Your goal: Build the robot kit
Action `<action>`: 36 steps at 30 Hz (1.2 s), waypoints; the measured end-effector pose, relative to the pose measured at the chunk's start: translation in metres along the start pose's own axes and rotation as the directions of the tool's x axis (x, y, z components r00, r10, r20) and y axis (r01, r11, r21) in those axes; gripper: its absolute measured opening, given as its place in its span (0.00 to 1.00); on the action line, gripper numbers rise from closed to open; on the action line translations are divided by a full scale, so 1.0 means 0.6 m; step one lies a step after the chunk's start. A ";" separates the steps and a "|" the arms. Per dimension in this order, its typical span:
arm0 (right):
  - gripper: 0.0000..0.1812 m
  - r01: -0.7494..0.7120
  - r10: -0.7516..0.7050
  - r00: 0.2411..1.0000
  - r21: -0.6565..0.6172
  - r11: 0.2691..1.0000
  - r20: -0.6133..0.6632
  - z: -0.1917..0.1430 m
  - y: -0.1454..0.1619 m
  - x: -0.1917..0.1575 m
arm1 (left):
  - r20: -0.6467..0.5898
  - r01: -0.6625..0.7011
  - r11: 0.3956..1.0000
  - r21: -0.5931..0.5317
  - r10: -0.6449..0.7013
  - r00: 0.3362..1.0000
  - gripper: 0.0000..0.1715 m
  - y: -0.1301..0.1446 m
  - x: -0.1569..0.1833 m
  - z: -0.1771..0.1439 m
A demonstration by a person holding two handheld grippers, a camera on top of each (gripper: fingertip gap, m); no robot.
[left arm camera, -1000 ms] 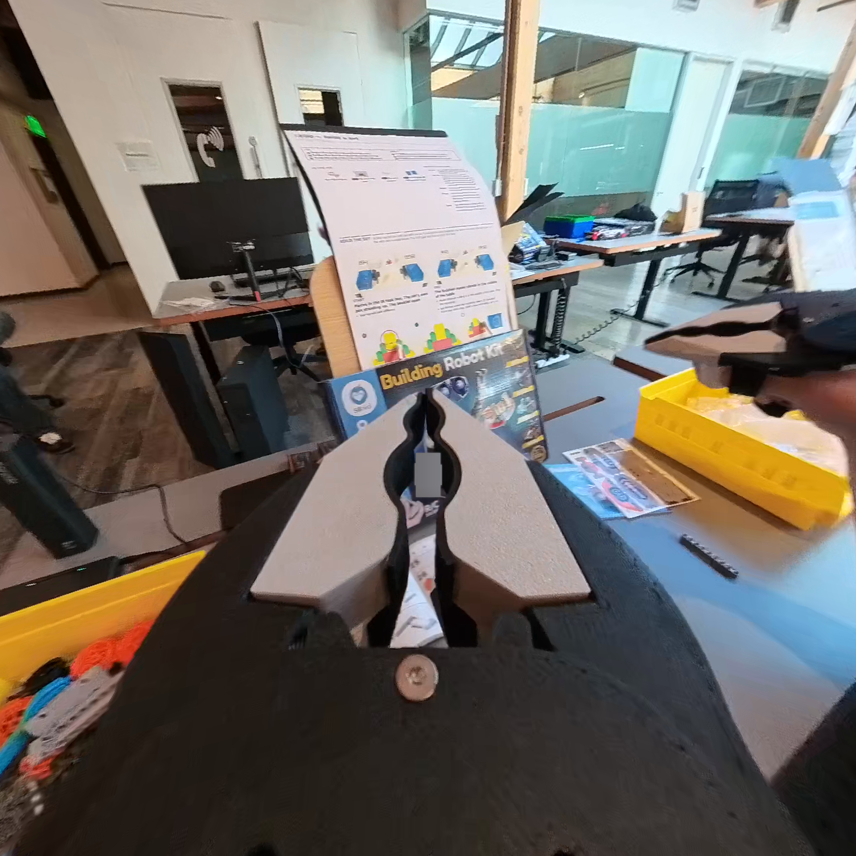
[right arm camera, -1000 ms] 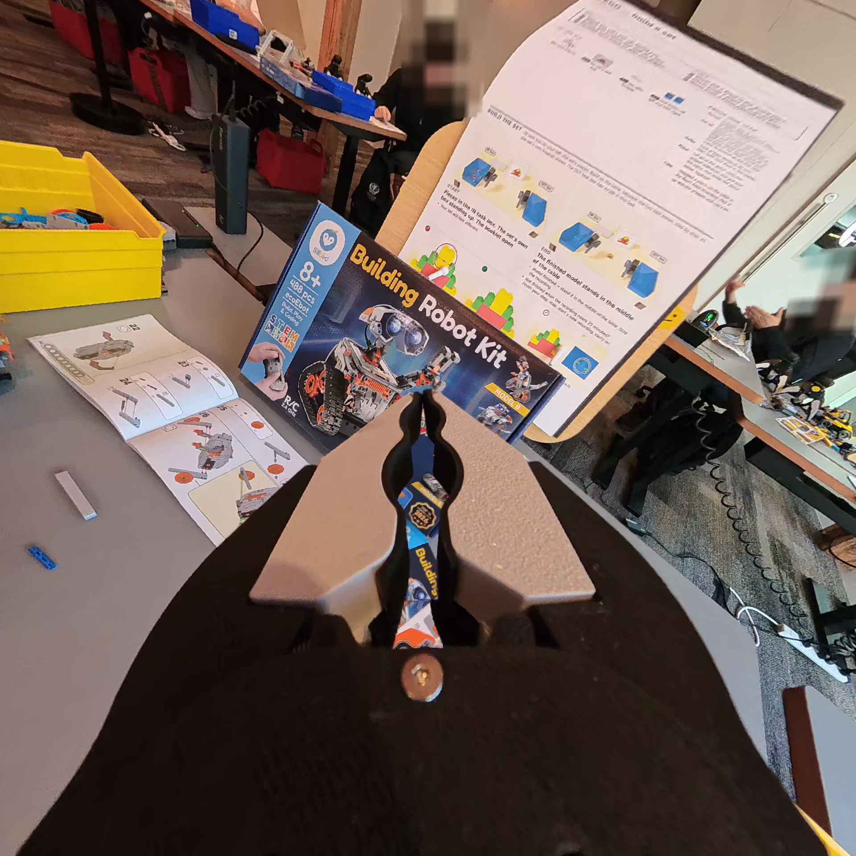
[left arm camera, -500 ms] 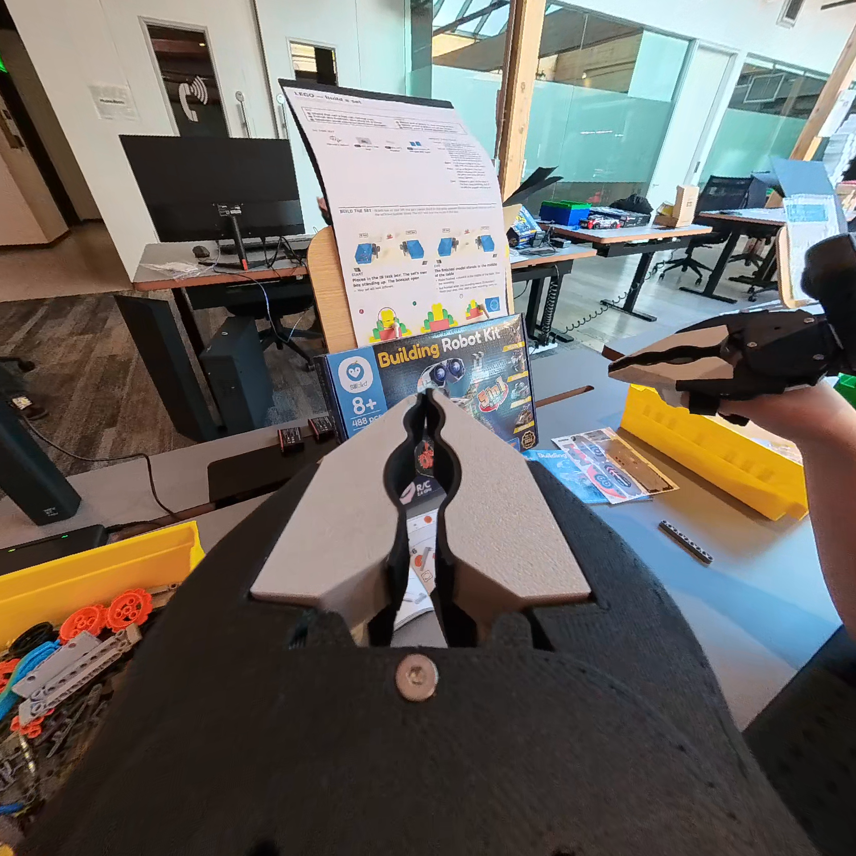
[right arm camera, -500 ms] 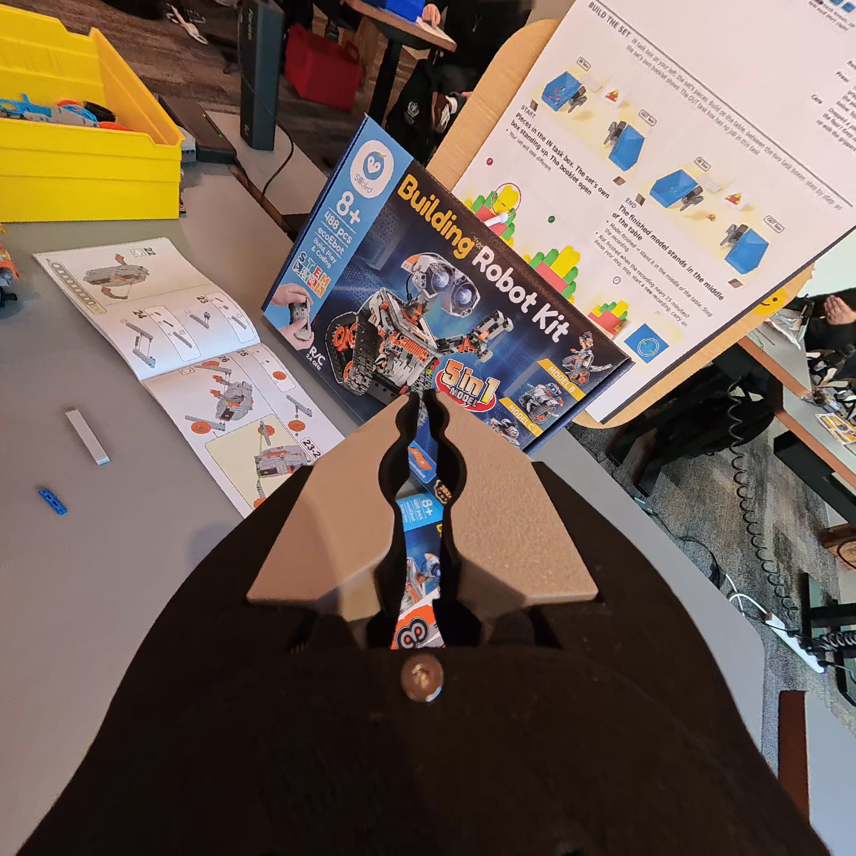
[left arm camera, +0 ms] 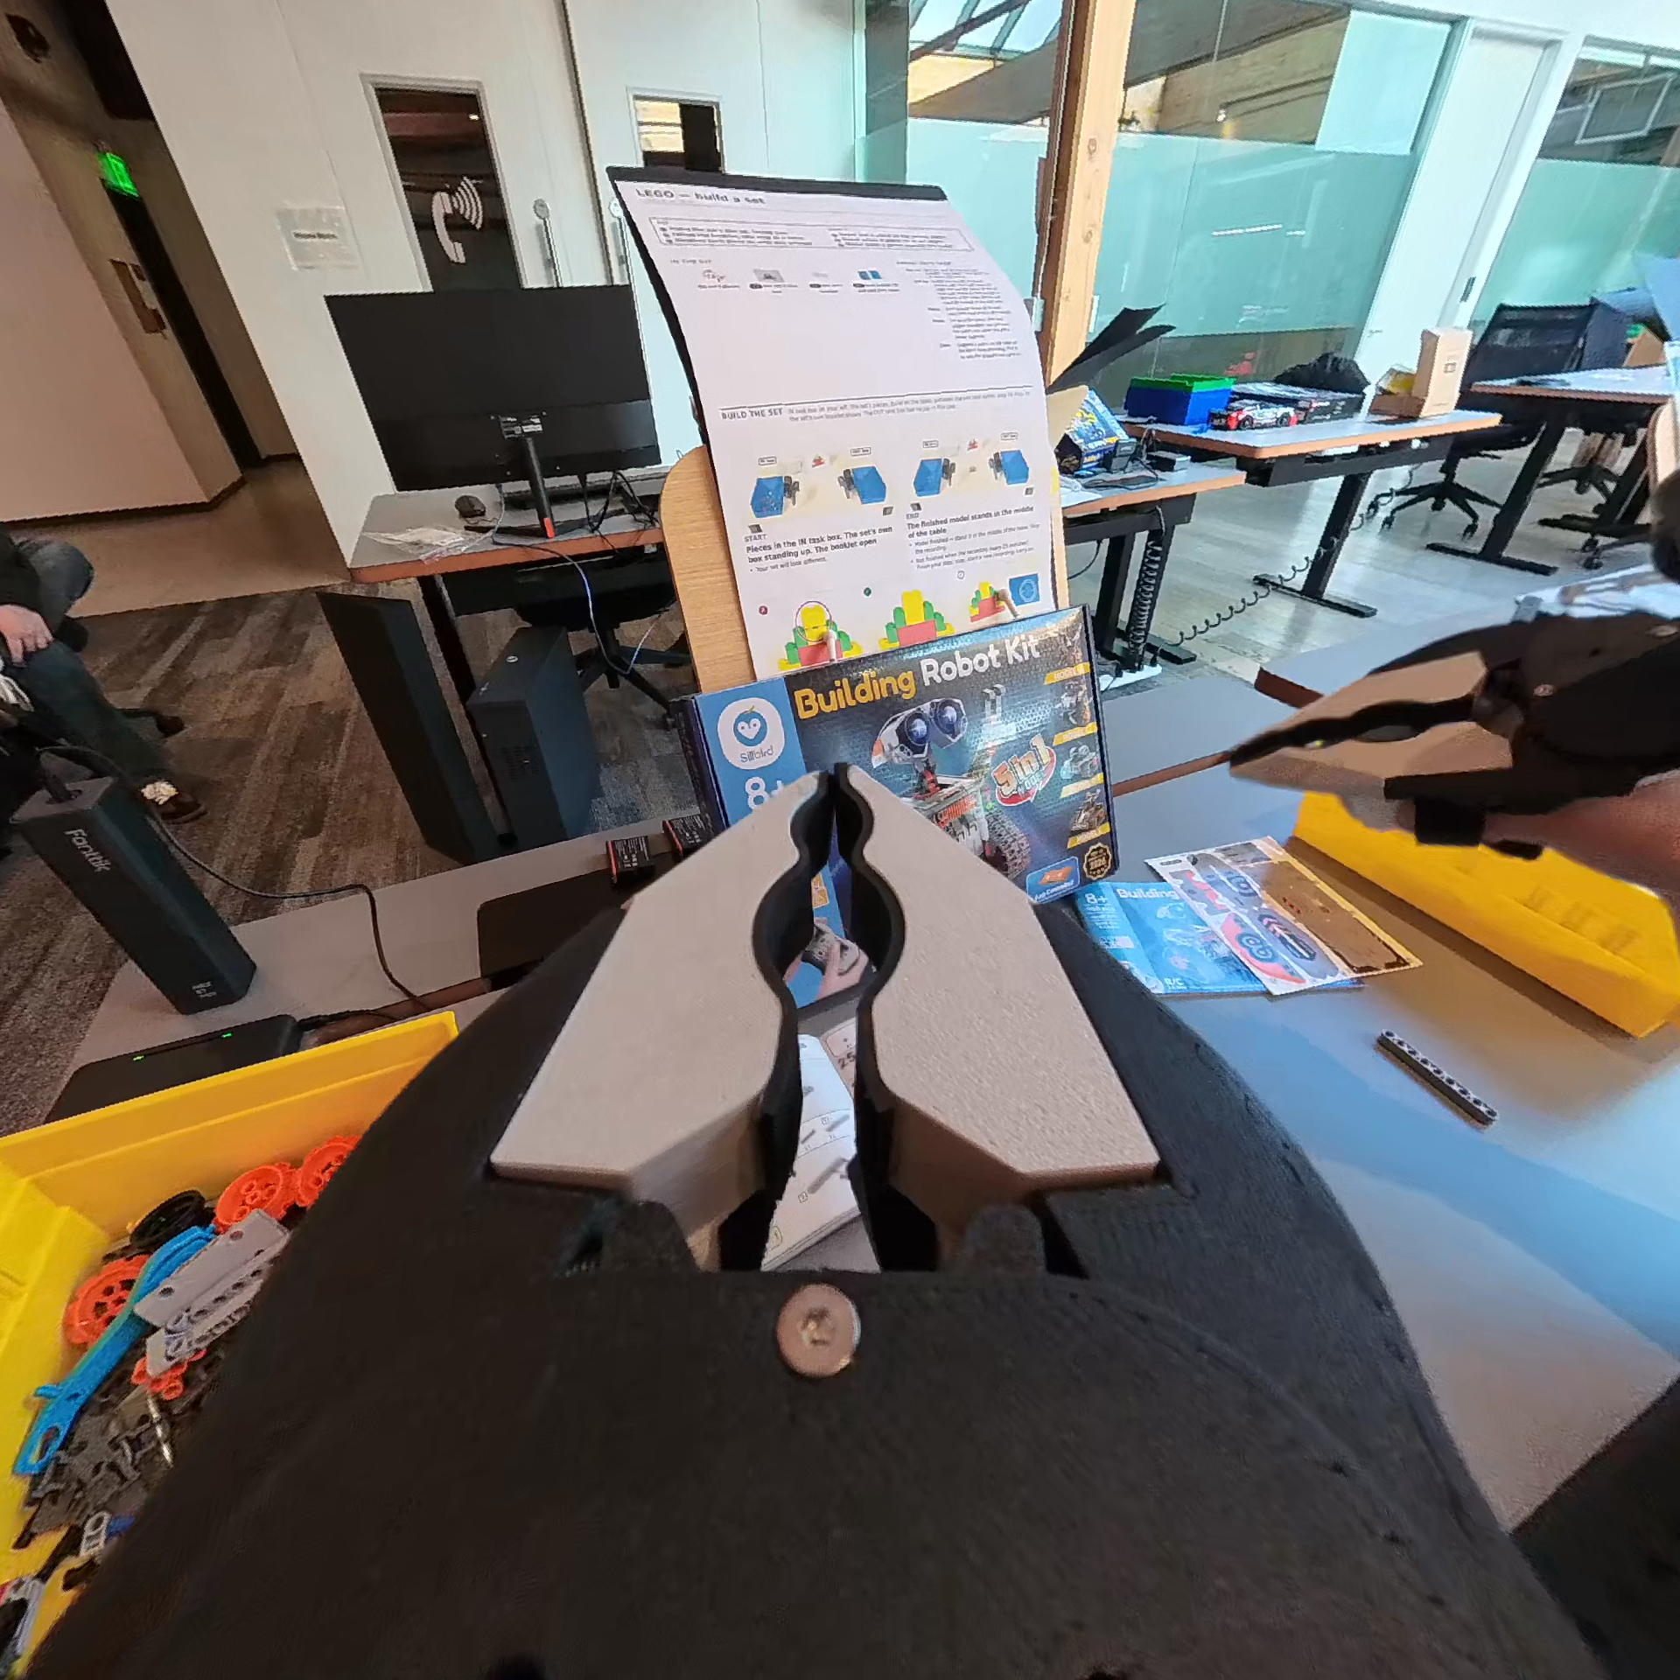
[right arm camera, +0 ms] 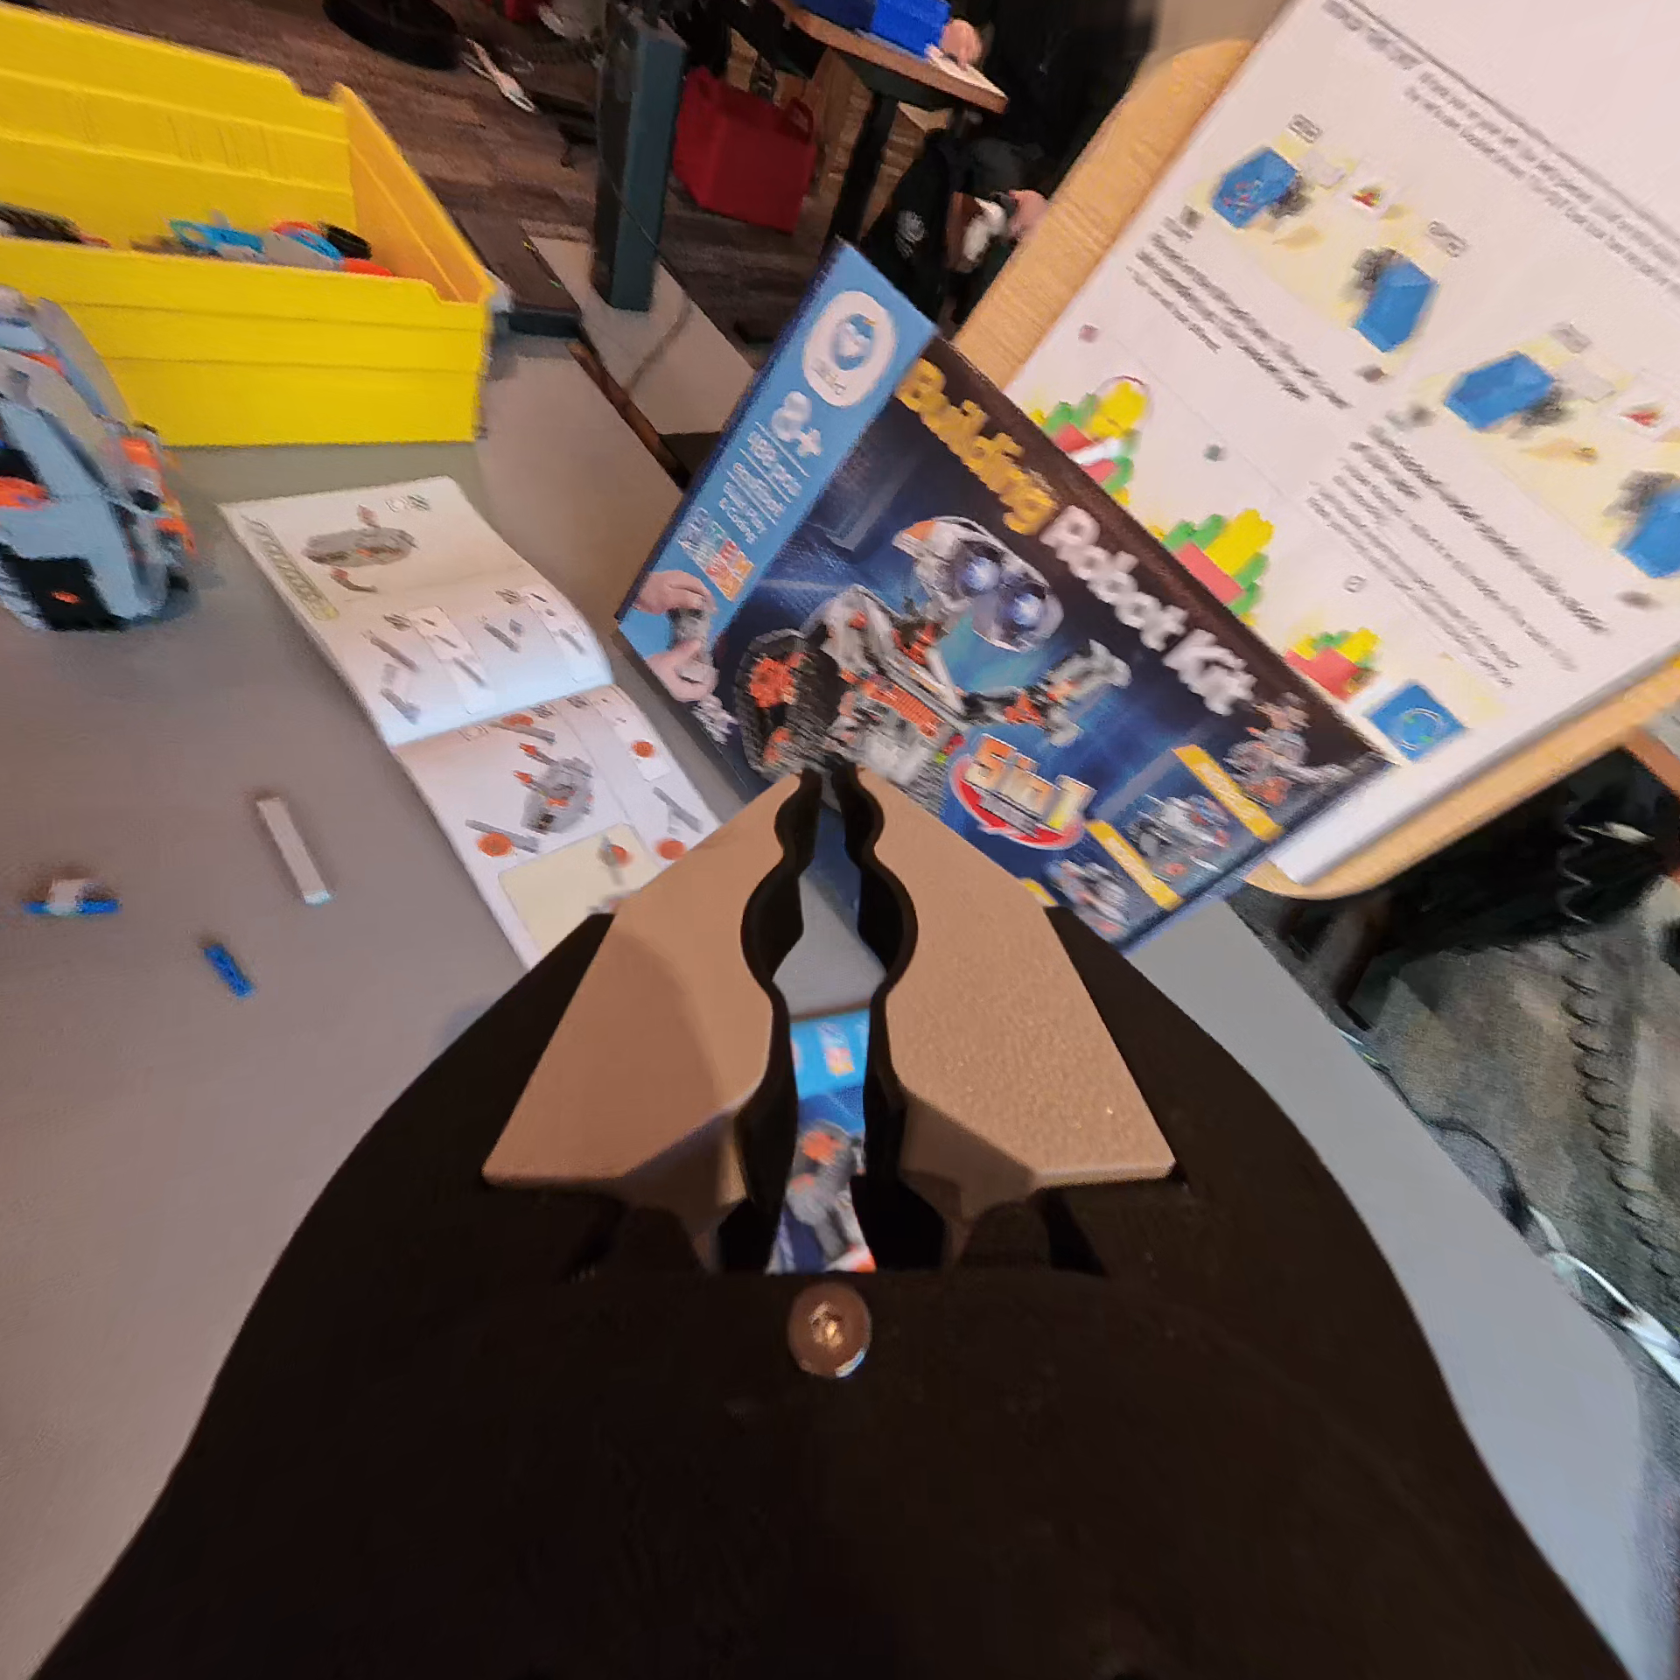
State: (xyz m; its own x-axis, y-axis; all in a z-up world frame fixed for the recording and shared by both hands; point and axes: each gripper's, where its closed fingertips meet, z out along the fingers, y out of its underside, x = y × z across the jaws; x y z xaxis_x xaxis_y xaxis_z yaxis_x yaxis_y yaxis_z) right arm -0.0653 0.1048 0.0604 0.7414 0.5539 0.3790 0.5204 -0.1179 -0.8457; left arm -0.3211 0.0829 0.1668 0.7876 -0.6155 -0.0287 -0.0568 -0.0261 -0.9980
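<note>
Kit box (right arm camera: 955,636) upright on bench (right arm camera: 182,1136): light, stiff cardboard; grip top edge. Left hand-held gripper (left arm camera: 841,782) pressed together, right hand-held gripper (right arm camera: 825,784) barely parted; both empty.

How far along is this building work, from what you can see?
Done: a partly built grey-and-orange brick model stands on the grey table. In hand: nothing; the left gripper and right gripper are both shut and empty. Seemingly left: loose pieces in the yellow plastic bin, plus a grey bar and a small blue piece on the table.
</note>
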 end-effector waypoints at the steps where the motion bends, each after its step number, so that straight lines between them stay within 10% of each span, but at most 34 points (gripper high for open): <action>1: 0.02 -0.009 0.008 0.998 0.018 1.000 0.059 0.009 -0.006 -0.022 | 0.001 0.001 1.000 0.004 -0.001 1.000 0.00 -0.001 0.000 0.000; 5: 0.06 -0.028 0.006 0.941 0.060 0.998 0.338 0.057 -0.019 -0.144 | 0.037 -0.001 1.000 0.018 0.000 0.999 0.06 -0.005 -0.008 -0.002; 13: 0.19 0.143 -0.105 0.556 0.030 0.989 0.824 0.101 0.069 -0.452 | 0.038 -0.022 1.000 -0.010 0.022 0.999 0.07 0.001 -0.006 -0.002; 17: 0.20 0.320 -0.209 0.538 0.031 0.947 0.817 0.123 0.136 -0.475 | 0.022 -0.022 1.000 -0.013 0.022 1.000 0.06 0.001 -0.001 -0.003; 36: 0.02 0.255 -0.146 0.461 0.028 0.967 0.875 0.119 0.157 -0.478 | -0.006 -0.037 0.997 -0.065 0.036 0.999 0.05 0.016 0.011 0.007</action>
State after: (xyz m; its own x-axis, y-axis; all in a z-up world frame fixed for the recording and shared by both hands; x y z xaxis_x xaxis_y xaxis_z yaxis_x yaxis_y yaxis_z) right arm -0.2590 -0.0063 -0.1544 -0.1055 0.9939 -0.0305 0.6801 0.0498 -0.7314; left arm -0.3138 0.0820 0.1566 0.7811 -0.6211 -0.0647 -0.1254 -0.0545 -0.9906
